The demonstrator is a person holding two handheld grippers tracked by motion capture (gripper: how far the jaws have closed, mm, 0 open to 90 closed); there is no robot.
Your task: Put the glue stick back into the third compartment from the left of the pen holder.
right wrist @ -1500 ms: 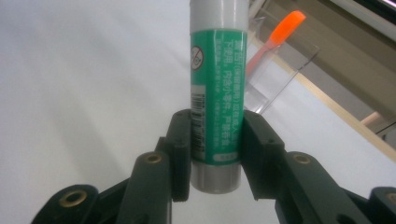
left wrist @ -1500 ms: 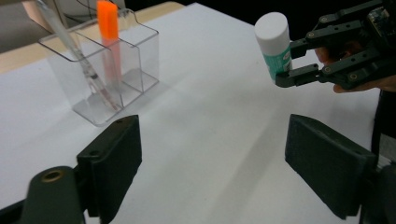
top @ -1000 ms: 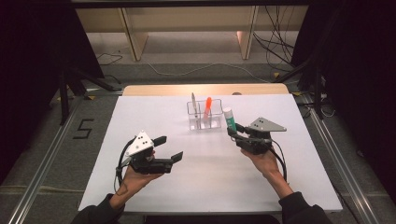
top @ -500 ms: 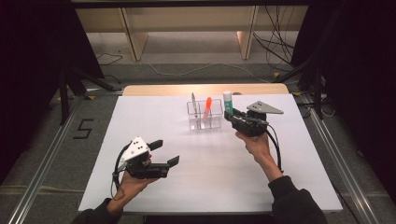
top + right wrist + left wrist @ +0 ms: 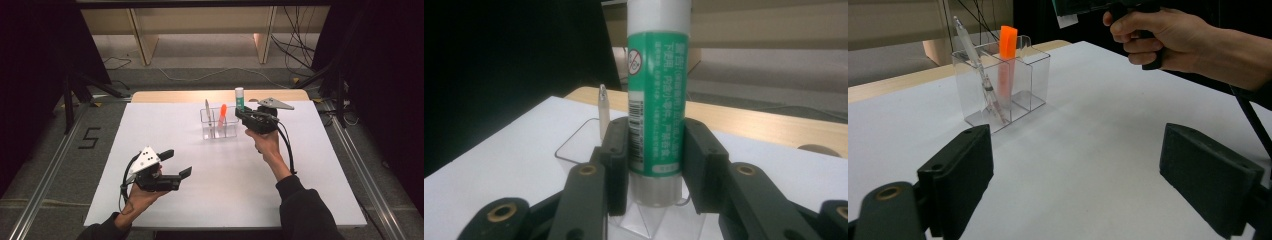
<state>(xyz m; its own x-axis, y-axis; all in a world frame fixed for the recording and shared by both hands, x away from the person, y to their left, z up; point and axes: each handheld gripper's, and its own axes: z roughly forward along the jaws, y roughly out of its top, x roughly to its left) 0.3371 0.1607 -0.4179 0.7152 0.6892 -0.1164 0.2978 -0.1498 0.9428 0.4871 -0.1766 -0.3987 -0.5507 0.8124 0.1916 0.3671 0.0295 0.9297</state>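
My right gripper [image 5: 242,114] is shut on a green glue stick [image 5: 240,98] with a white cap, held upright just right of a clear compartment organizer [image 5: 229,131]. The right gripper view has the glue stick [image 5: 657,90] clamped between both pads of my right gripper [image 5: 656,155], above the organizer's rim [image 5: 574,141]. An orange marker [image 5: 222,113] and a clear pen [image 5: 207,110] stand in the organizer. My left gripper [image 5: 178,163] is open and holds nothing, low over the front left of the table. Its own view frames the organizer [image 5: 1034,75], the marker [image 5: 1008,50] and the pen [image 5: 977,67] beyond my left gripper [image 5: 1075,185].
A white board [image 5: 310,170] covers the wooden table. The person's right hand [image 5: 1168,40] hangs at the top right of the left gripper view. Wooden shelf legs and cables lie on the floor behind the table, and metal rails run along both sides.
My right gripper has carried the glue stick away from the person and a little left, up to the organizer's right side. The left gripper has hardly moved.
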